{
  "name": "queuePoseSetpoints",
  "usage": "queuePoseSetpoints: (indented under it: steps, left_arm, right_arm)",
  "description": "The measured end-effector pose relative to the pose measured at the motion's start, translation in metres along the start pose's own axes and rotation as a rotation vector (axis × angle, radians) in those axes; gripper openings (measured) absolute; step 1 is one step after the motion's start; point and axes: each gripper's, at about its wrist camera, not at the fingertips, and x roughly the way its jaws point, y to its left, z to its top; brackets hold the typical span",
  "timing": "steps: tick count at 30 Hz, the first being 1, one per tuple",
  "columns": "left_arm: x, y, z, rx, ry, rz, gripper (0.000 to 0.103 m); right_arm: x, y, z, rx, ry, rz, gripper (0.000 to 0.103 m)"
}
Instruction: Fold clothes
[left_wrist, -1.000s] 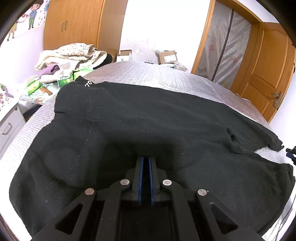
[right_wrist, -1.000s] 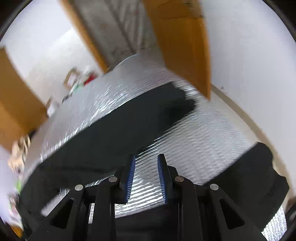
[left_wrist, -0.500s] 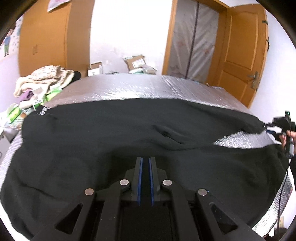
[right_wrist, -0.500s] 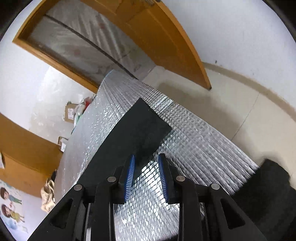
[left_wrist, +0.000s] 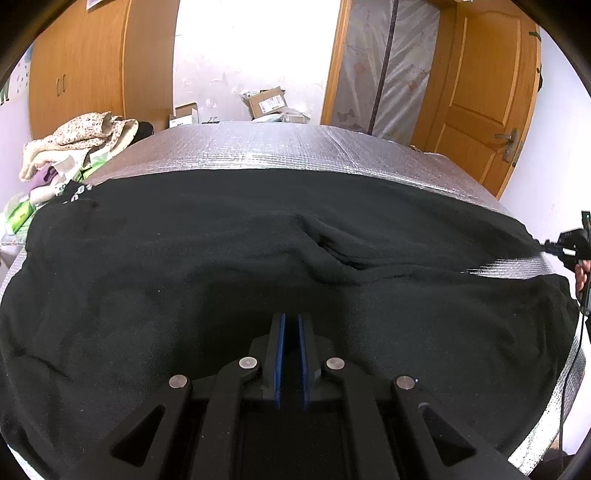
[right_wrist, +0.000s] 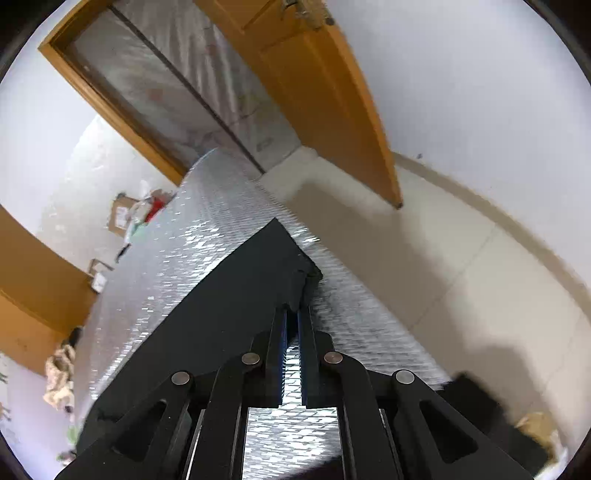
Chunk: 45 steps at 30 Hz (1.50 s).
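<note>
1. Change: the right hand-held gripper (right_wrist: 292, 314) was wide apart over bare foil a sec ago. Its jaws are now closing, with the end of the black fleece garment (left_wrist: 221, 258) between the tips.
2. That end is the cuff (right_wrist: 295, 273) of the long strip nearest the bench's far side. Can't tell if it's a sleeve or a leg.
3. Left hand-held gripper (left_wrist: 290, 321): pads nearly together with a thin dark slit, as before. It sits low over the near part of the cloth. Can't tell if fabric is pinched in it.
4. Left view has swung round vs a sec ago, so the whole garment now lies broadside in front.
5. Meaning, prob.: one end is now secured, so the strip can be lifted or drawn over the body for a first fold. No fold made yet.
6. Where: the garment is spread flat on the bench (left_wrist: 295, 147) and covers most of the near half. A bit hangs off the near right edge.
7. Materials etc.:
   - Cloth is matte, soft and slightly fuzzy. It's limp, with shallow wrinkles and a puckered crease mid-body.
   - White lettering on the left edge.
   - The cuff has a straight hem and a square corner.
   - The bench top is silver bubble-type foil, shiny, ribbed and likely slippery, so the cloth may slide when pulled.
</note>
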Motion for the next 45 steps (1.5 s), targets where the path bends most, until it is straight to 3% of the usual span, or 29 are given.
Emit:
queuePoseSetpoints:
  steps: [7,11,13,16,21,24,29,39,45]
  left_arm:
    - [-0.014,-0.016,0.013,0.053,-0.033,-0.03,0.007]
    - [-0.02,-0.024,0.031,0.087,-0.092,-0.027,0.007]
    - [-0.017,-0.019,0.041,0.067,-0.103,-0.012,0.007]
    - [-0.007,-0.01,0.054,0.051,-0.096,0.019,0.007]
    - [0.023,0.009,0.052,0.001,0.006,0.069,0.008]
    - [0.031,0.015,0.046,-0.009,0.036,0.058,0.008]
    - [0.039,0.017,0.048,0.017,0.05,0.053,0.008]
    - [0.059,0.014,0.067,0.106,0.06,0.072,0.008]
    - [0.02,0.025,0.053,0.064,0.01,0.031,0.008]
  right_arm:
    - [-0.013,-0.008,-0.001,-0.005,-0.015,0.023,0.009]
    - [-0.025,0.01,-0.001,-0.059,-0.07,-0.043,0.02]
    - [-0.031,0.025,-0.005,-0.098,-0.085,-0.024,0.021]
    - [-0.03,0.058,-0.016,-0.208,-0.045,0.04,0.021]
    - [-0.002,0.12,-0.056,-0.445,0.1,0.114,0.021]
    - [0.022,0.15,-0.077,-0.558,0.162,0.101,0.021]
    - [0.05,0.18,-0.086,-0.679,0.151,0.032,0.023]
    - [0.079,0.203,-0.058,-0.705,0.121,-0.05,0.023]
    - [0.043,0.202,-0.073,-0.673,0.138,0.047,0.023]
